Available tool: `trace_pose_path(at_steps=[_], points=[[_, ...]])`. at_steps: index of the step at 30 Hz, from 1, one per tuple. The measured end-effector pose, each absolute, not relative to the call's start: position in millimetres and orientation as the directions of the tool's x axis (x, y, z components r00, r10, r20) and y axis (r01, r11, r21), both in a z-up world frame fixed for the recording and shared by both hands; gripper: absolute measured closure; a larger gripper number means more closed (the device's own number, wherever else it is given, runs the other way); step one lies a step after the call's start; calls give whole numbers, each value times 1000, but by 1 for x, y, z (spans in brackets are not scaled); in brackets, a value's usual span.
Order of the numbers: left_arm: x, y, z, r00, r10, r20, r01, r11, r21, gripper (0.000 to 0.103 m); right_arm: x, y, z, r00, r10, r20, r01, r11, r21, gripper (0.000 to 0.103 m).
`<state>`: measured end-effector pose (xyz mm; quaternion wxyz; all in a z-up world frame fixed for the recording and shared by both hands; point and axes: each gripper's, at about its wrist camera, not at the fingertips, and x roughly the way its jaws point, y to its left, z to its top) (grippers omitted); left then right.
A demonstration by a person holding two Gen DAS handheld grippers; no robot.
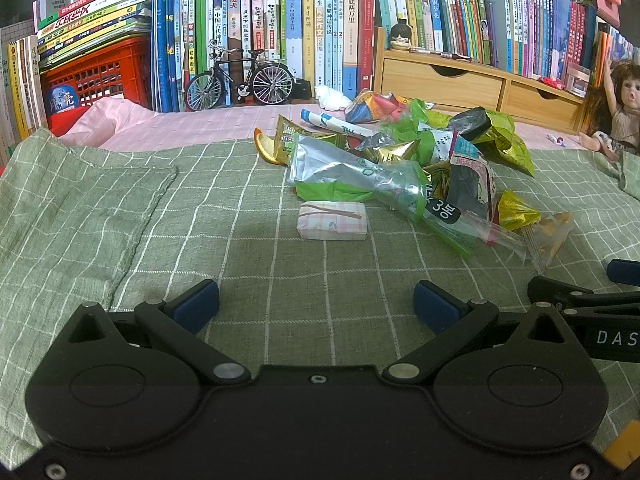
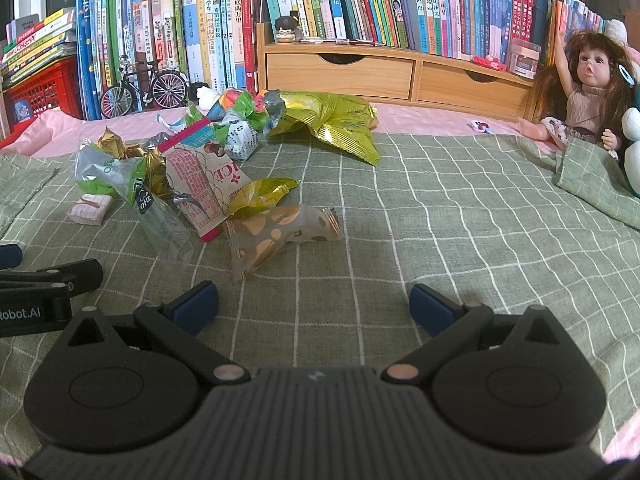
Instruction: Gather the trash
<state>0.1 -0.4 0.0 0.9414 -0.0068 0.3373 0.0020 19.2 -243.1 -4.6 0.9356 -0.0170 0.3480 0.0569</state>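
**Two open claws face a heap of wrappers on the green checked cloth**

The left claw (image 1: 316, 306) sits low over the green checked cloth (image 1: 240, 248), its blue-padded fingers spread wide with nothing between them. The right claw (image 2: 314, 306) is likewise wide open and empty; part of it shows at the right edge of the left wrist view, just beside the left one.

The trash lies in a loose pile (image 1: 404, 160) ahead of the left claw and to its right, well apart from both claws. A long clear-and-green bag (image 1: 384, 188) has its long axis running from upper left to lower right in the left view, its clear end pointing toward the right claw. A small pink-checked packet (image 1: 333, 221) lies flat just beside it, long axis across the view. A brown-spotted wrapper (image 2: 276, 236) is the piece nearest the right claw, its long axis slanting from lower left to upper right, crimped end pointing right. A pink-edged sachet (image 2: 204, 192) slants beside it, and a yellow-green foil bag (image 2: 332, 120) lies crumpled farther back. An orange peel (image 1: 266, 148) sits at the pile's left edge.

Behind stand rows of books (image 1: 280, 20), a model bicycle (image 1: 240, 80), a wooden drawer unit (image 2: 396, 74) and a doll (image 2: 584, 92).
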Motion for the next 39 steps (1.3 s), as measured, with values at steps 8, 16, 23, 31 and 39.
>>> trace_pose_path(at_steps=[8, 16, 23, 31, 39], points=[[0, 0, 0, 773, -1, -635, -8, 1000, -12, 0, 19, -242, -5, 751, 94, -653, -118, 993, 7, 0], [0, -1, -1, 772, 4, -635, -8, 1000, -4, 0, 20, -241, -6, 751, 95, -653, -118, 993, 8, 0], [0, -3, 1, 772, 2, -635, -8, 1000, -7, 0, 19, -242, -5, 750, 99, -654, -123, 992, 10, 0], [0, 25, 10, 773, -111, -625, 25, 989, -144, 0, 24, -254, 8, 702, 155, -695, -162, 985, 56, 0], [26, 42, 36, 768, -102, -632, 72, 995, -73, 0, 45, -267, 31, 686, 213, -695, -258, 965, 41, 0]])
